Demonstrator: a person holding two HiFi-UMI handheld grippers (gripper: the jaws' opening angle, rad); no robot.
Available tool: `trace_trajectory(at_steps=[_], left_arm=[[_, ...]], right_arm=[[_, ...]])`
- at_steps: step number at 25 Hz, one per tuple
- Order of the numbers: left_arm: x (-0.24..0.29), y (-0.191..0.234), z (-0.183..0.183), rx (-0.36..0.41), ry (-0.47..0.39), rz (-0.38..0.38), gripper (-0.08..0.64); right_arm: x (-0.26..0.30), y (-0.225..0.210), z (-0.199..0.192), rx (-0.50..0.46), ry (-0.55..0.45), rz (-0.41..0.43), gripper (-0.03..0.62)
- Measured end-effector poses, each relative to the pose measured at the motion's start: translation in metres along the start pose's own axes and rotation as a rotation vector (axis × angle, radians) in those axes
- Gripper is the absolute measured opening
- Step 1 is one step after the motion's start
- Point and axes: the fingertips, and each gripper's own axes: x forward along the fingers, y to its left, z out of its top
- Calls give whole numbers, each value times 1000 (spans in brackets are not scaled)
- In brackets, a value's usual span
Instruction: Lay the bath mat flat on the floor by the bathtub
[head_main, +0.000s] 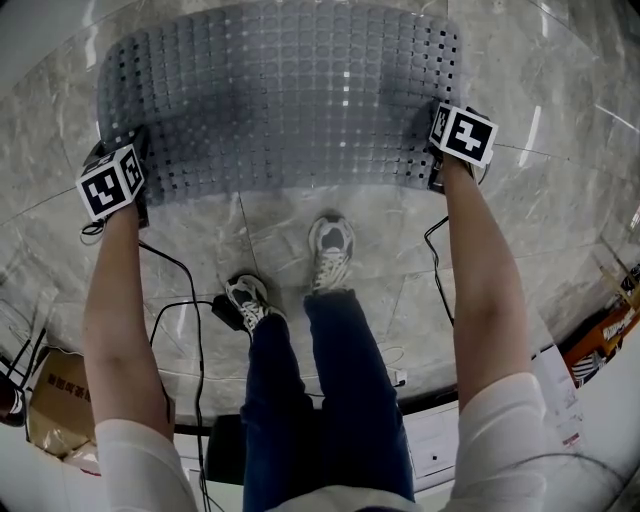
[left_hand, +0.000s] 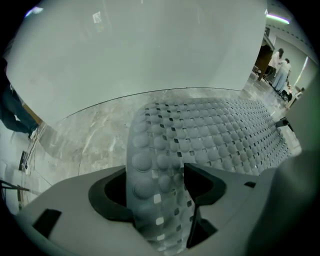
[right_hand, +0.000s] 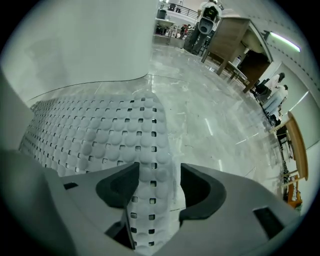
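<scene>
Underfoot, a polished grey marble floor (head_main: 560, 230) fills the head view, meeting the curved wall of a white bathtub (left_hand: 150, 50) at its far edge. A translucent grey rubber bath mat (head_main: 290, 100), studded with round bumps and pierced with square holes, lies spread along that far edge of the floor, its long side against the foot of the tub.

A person in dark blue jeans (head_main: 330, 400) stands just behind the mat's near edge with both bare forearms stretched down to its two near corners. The grey two-jaw left gripper (left_hand: 157, 187) has its jaws wide apart; the mat's near left corner curls up off the floor and stands between them, with no pad pressing on it. The matching right gripper (right_hand: 159, 172) is just as wide open, with the near right corner rising as a narrow strip through the gap between its jaws. Each gripper carries a white cube with black square markers (head_main: 110, 182), seen at the mat's near corners.

A pair of grey-and-white trainers (head_main: 332, 245) is planted on the floor just short of the mat's near edge. Thin black cables (head_main: 190, 300) loop across the floor beside the left foot, and a brown cardboard box (head_main: 60, 400) sits at the floor's near left corner
</scene>
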Motion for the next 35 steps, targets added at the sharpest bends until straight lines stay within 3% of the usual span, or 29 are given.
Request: trace_trajectory(at_steps=[11,22,24,26,28,35], left_arm=[[-24,14,4,-118,-47,57,302],[-47,12,7,-108,-31,73,241],[-52,6,10,-91,-37,70,183],[-57,1,12,-71,-46,63,67],[-60,-5,14,-61,-48,42,55],[-78,-22,15,-74,-50,8,44]], right_arm=[[-20,0,12,-4,-39,13,249],[-40,12,14,32,-51,48,249],[-45,15,13,18,-46,57,245],[-49,17,11,-8,-47,59,182],[-54,19,10,-35,-42,59,83],[-74,38,5,-70,-36,130,32]])
